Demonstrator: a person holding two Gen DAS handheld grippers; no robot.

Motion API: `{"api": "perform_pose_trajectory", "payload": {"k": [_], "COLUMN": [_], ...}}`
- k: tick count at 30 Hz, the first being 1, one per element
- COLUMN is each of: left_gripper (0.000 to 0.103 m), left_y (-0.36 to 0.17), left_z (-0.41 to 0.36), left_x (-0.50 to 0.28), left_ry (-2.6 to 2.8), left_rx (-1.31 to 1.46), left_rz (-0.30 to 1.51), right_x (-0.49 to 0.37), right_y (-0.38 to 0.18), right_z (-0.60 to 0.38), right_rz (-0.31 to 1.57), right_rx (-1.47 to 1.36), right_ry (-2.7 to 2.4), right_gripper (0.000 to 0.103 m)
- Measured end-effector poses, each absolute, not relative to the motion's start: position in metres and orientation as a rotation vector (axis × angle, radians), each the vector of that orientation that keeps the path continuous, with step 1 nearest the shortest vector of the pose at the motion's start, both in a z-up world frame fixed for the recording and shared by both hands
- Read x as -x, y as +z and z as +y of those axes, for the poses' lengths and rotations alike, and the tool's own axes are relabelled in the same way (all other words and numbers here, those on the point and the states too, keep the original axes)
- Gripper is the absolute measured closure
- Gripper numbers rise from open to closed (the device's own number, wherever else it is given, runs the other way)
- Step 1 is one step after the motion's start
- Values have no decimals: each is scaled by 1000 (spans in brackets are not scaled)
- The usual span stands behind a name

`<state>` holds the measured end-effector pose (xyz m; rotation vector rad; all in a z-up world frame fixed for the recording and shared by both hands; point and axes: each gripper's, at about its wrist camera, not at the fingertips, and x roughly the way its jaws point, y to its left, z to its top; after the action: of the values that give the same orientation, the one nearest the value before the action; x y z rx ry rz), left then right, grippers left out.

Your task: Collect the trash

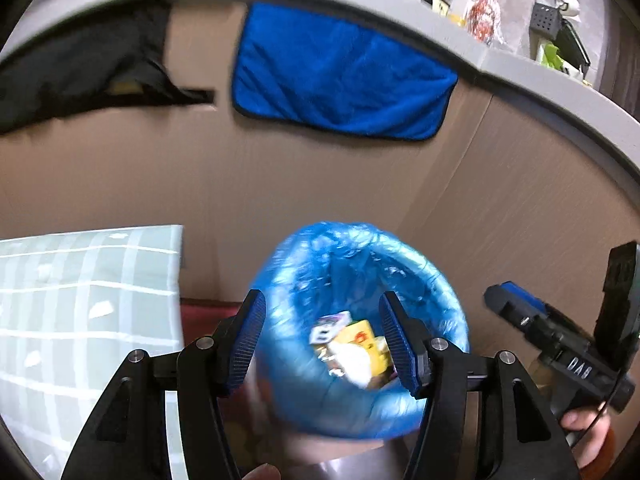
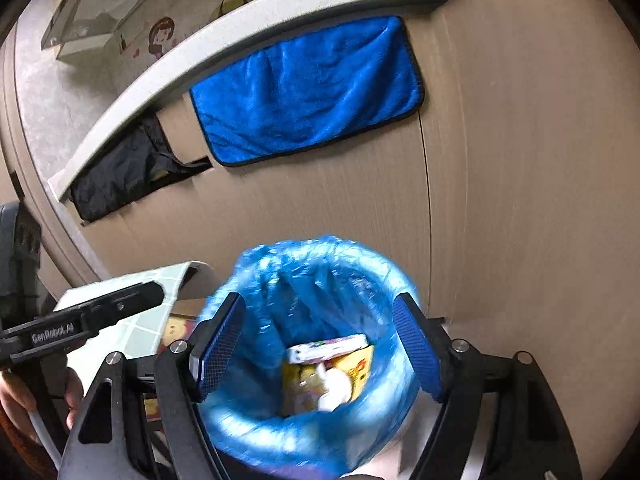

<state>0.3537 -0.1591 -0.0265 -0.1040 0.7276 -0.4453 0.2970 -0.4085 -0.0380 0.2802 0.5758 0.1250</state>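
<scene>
Brown cabinet fronts back our scene, beneath a grey counter. Nearest us: one left gripper (image 1: 322, 338) and one right gripper (image 2: 320, 348), each spread wide with nothing between its blue pads, both hanging over the bin. Next: one trash bin (image 1: 436, 300), lined with one blue bag (image 2: 248, 408), holding the collected trash (image 2: 332, 372), where we count perhaps three or four wrappers and cartons, too blurred to separate. Beside it: one pale checked cushion (image 1: 88, 304). Farther: one blue towel (image 2: 308, 88) and one black cloth (image 2: 120, 168) draped from the counter. Risk, as we judge it: a finger snagging the loose liner while lifting away, pulling it off the rim or tipping the bin.
</scene>
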Motion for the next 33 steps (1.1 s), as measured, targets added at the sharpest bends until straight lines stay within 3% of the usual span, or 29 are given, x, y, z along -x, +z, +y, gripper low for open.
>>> {"api": "perform_pose_trajectory", "payload": {"k": [8, 19, 33], "left_gripper": [43, 43, 43], "left_y": [4, -13, -13], "left_z": [-102, -38, -5], "left_x": [-238, -97, -15], "left_ry": [-261, -60, -21], "left_rx": [28, -52, 10], "left_rz": [586, 615, 554], "right_x": [-223, -103, -29], "right_y": [-7, -9, -21], "right_z": [-346, -253, -220], "right_rz": [514, 515, 497], "right_rx": [-190, -18, 30], "right_ry": [223, 330, 277], "right_gripper": [23, 20, 20]}}
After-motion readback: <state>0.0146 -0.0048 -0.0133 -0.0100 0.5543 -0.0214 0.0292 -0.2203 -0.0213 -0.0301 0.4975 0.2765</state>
